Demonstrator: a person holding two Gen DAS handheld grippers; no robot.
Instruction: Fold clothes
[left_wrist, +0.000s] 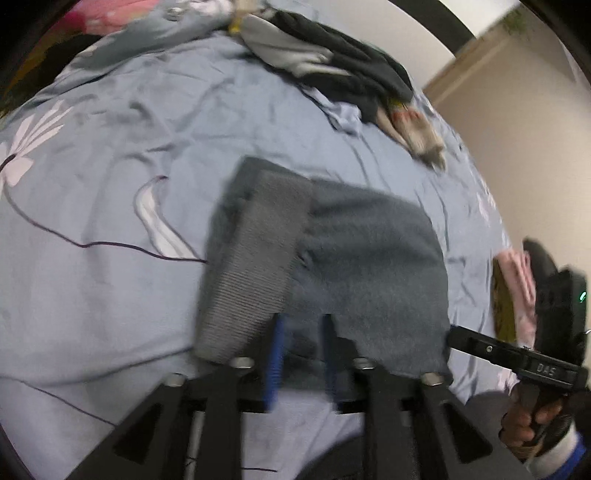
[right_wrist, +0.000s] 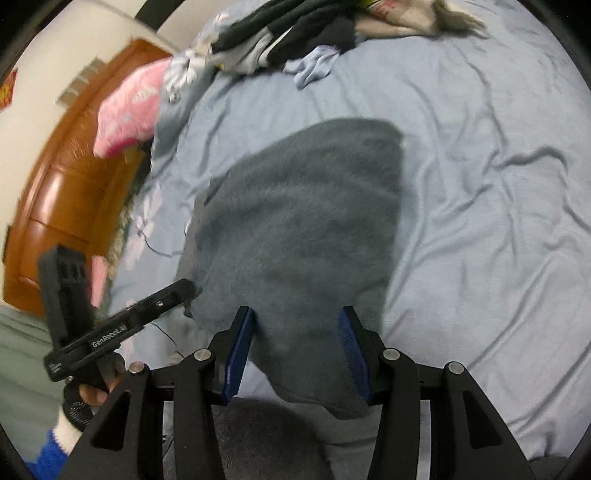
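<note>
A grey fleece garment (left_wrist: 369, 251) lies folded on the blue bedsheet (left_wrist: 110, 184), its ribbed hem (left_wrist: 255, 266) turned up on the left side. My left gripper (left_wrist: 303, 350) is open at the garment's near edge, and cloth lies loose between the blue pads. In the right wrist view the same garment (right_wrist: 303, 221) spreads flat ahead. My right gripper (right_wrist: 295, 350) stands open over its near right part, pads wide apart with flat cloth between them. Each gripper shows in the other's view: the right gripper (left_wrist: 458, 336) at the garment's right edge, the left gripper (right_wrist: 184, 290) at its left edge.
A pile of dark and light clothes (left_wrist: 351, 74) (right_wrist: 295, 33) lies at the far side of the bed. A pink pillow (right_wrist: 129, 107) and a brown wooden panel (right_wrist: 62, 184) are to the left. Wrinkled sheet (right_wrist: 480, 184) spreads to the right. A gloved hand (right_wrist: 96, 391) holds the left gripper.
</note>
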